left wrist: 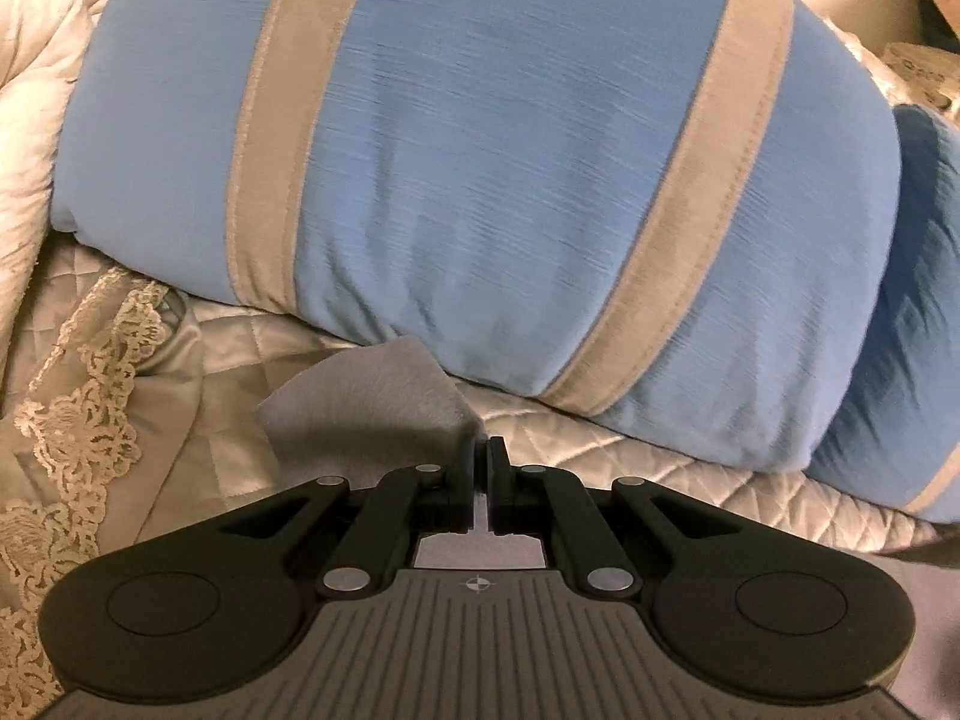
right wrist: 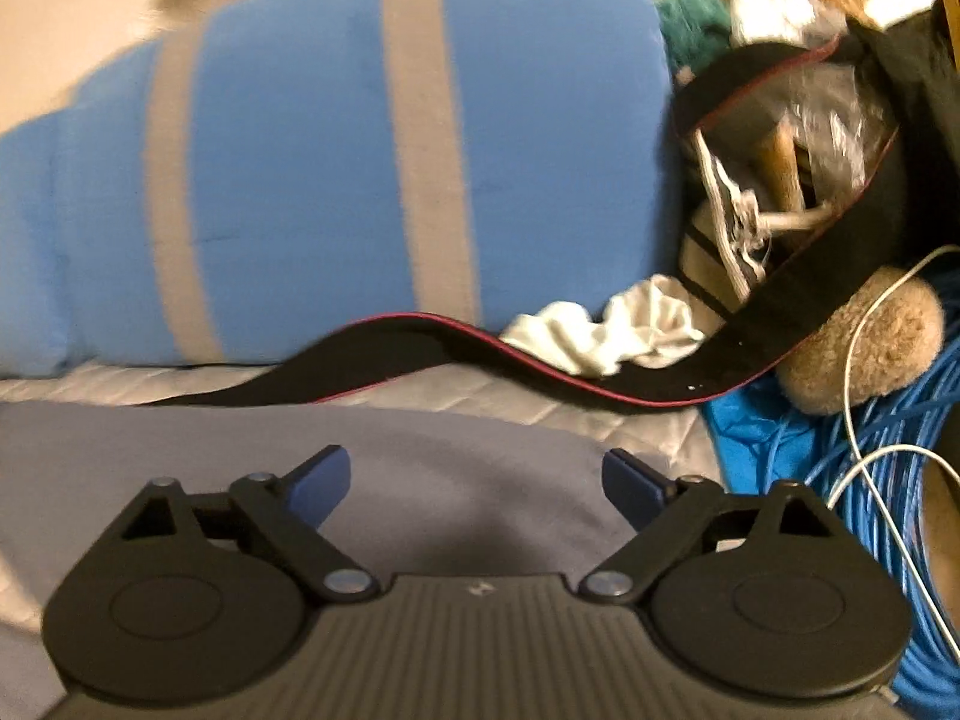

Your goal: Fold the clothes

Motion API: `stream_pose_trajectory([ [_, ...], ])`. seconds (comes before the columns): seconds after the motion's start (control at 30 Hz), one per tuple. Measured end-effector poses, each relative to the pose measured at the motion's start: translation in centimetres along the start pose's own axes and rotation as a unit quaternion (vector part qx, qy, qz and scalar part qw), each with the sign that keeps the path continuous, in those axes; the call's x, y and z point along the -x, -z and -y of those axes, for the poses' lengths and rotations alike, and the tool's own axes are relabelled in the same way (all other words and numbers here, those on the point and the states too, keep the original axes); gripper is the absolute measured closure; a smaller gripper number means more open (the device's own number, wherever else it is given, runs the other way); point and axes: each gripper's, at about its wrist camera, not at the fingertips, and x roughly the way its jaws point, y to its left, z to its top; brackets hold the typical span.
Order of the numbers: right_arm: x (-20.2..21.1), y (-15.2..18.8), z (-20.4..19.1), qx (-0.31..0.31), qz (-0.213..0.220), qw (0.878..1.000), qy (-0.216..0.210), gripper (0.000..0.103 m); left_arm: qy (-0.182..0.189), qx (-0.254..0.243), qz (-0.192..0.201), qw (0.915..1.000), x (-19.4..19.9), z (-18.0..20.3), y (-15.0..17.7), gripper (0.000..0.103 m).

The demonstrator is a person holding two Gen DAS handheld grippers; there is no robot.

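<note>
A grey garment [right wrist: 468,480] lies flat on the quilted bed under my right gripper [right wrist: 477,483], whose blue-padded fingers stand wide open just above the cloth. In the left wrist view a corner of the same grey garment [left wrist: 366,402] sticks up, pinched between the pads of my left gripper [left wrist: 480,462], which is shut on it. That corner hangs in front of a big blue pillow with beige stripes [left wrist: 480,150]. The rest of the garment is hidden below the left gripper body.
The blue striped pillow [right wrist: 312,168] fills the back. A black strap with red edging [right wrist: 540,366] runs across the quilt [left wrist: 240,360] to a black bag [right wrist: 798,138]. White cloth [right wrist: 606,330], a plush toy [right wrist: 864,342] and coiled blue cable [right wrist: 852,480] crowd the right. Lace trim [left wrist: 78,408] lies left.
</note>
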Motion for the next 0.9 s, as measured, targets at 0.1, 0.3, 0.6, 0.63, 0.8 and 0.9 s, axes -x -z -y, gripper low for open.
stream_pose_trajectory([
  [0.1, -3.2, -0.3, 0.8, -0.009, -0.019, 1.000, 0.007, 0.015, 0.006, -0.007, -0.002, 1.0000, 0.0, 0.0, 0.3, 0.100],
  [0.3, -7.7, 0.9, 1.8, -0.030, -0.050, 0.998, -0.004, 0.062, 0.013, -0.011, -0.003, 0.9998, -0.5, -0.8, 0.7, 0.100],
  [0.6, -1.8, 0.0, 0.0, -0.013, 0.036, 0.999, -0.023, 0.100, 0.024, 0.033, 0.019, 0.9990, 2.2, -4.2, 0.5, 0.100],
  [0.63, -0.5, -0.1, -0.4, -0.006, 0.044, 0.999, -0.017, 0.100, 0.029, 0.037, 0.024, 0.9986, 3.0, -4.7, 0.5, 0.100],
  [0.8, 8.9, 1.2, -3.2, 0.060, 0.110, 0.992, -0.009, 0.100, 0.085, 0.055, 0.076, 0.9920, 9.4, -7.9, 2.1, 0.100],
  [0.9, 15.6, 4.3, -3.6, 0.089, 0.139, 0.986, -0.026, 0.100, 0.111, 0.052, 0.095, 0.9879, 13.3, -10.5, 4.7, 0.100],
])
